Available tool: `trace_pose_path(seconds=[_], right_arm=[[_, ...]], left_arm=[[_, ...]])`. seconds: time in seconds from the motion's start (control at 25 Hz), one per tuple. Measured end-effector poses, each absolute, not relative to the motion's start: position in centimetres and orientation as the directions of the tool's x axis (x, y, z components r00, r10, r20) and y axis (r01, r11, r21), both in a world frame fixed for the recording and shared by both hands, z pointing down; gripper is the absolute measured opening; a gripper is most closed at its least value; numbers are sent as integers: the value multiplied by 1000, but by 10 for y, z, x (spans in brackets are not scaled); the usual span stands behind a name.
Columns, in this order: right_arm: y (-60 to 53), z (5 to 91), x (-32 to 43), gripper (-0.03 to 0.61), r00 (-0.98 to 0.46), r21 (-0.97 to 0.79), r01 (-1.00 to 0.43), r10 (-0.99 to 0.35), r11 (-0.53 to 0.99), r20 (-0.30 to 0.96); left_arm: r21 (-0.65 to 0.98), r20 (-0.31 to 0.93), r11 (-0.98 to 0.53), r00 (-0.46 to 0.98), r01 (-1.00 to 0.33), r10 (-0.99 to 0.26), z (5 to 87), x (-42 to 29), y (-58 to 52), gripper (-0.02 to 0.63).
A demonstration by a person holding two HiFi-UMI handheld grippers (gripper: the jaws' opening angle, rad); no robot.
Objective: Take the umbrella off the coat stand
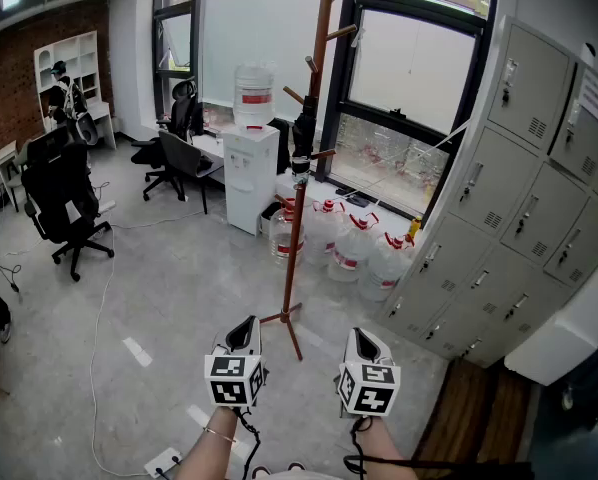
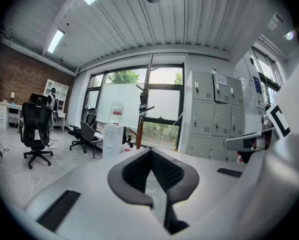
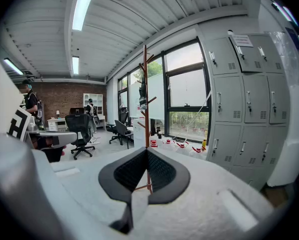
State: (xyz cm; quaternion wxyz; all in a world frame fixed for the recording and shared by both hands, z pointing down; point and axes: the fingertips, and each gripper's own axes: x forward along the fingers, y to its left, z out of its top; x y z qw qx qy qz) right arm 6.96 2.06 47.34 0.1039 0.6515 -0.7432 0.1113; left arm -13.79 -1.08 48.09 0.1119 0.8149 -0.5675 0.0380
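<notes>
Left gripper (image 2: 150, 154): pads together tip to tip, nothing in them. Right gripper (image 3: 147, 153): same, closed and empty. In the head view they sit side by side at bottom centre, well apart from the coat stand (image 1: 301, 183).

Umbrella (image 1: 303, 133): black, folded, hanging against the pole in the upper half of the stand, among the pegs. Neither gripper touches it.

Per-view differences:
- Head view only: the stand's tripod foot on the grey floor, water jugs (image 1: 351, 240) clustered just behind it, water dispenser (image 1: 251, 173) to its left, and the person's forearms behind the grippers.
- Both gripper views put the stand right above the closed tips. The left one hides the foot behind the gripper body; the right one shows a bit of pole and leg through the gap below the tips.
- Each gripper view catches the other gripper at its edge.
- Gripper views only: ceiling light strips (image 3: 82, 4).
- Lockers (image 1: 524, 198) are at the right in all three views.
</notes>
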Motion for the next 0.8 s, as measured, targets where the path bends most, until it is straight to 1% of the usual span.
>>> trace_pose_path(seconds=[0.44, 0.8], right_arm=[[35, 477, 65, 5, -139, -46, -990, -943, 131, 302], [49, 488, 62, 5, -85, -54, -996, -941, 71, 329]], left_arm=[[130, 197, -337, 357, -932, -913, 486, -141, 1, 5], [133, 215, -374, 395, -918, -893, 499, -150, 8, 5]])
